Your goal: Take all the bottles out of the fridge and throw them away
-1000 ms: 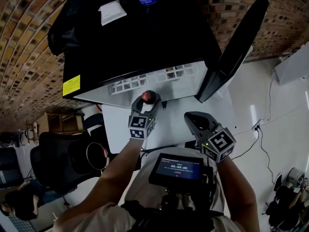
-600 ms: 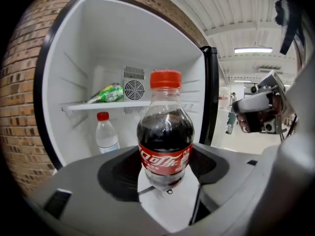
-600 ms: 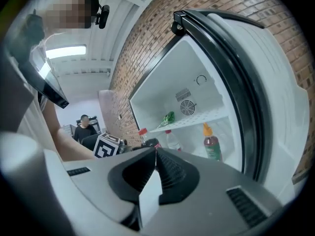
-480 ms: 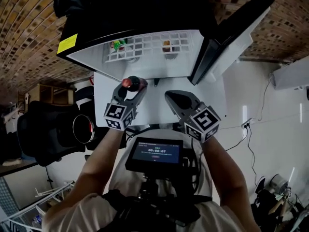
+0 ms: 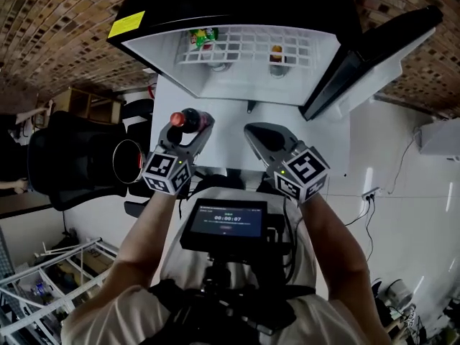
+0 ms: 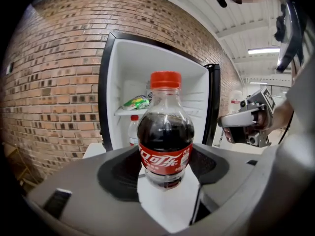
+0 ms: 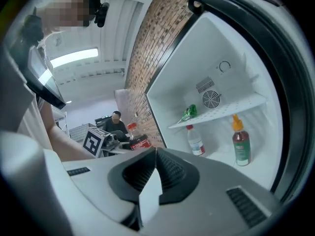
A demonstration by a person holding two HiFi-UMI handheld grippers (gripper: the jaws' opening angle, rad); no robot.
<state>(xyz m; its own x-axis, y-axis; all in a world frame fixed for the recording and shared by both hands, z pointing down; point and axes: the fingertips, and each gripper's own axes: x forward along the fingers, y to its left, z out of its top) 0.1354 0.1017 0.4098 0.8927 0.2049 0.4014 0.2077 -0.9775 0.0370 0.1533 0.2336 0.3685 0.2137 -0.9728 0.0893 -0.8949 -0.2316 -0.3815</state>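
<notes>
The left claw grips a cola bottle upright. Over the last second it has drawn back from the fridge mouth and is now clear of it. The right claw stays closed and empty. Inside the fridge stand a clear bottle and what looks like a sauce bottle.

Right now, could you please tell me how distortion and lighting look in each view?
Head view: the brick wall bows outward, and the fridge interior is bright under its black top. Left gripper view: dark corners, curved fridge edges, and the cola bottle is sharp. Right gripper view: the fridge frame bends strongly, and the ceiling lamp glares.
</notes>
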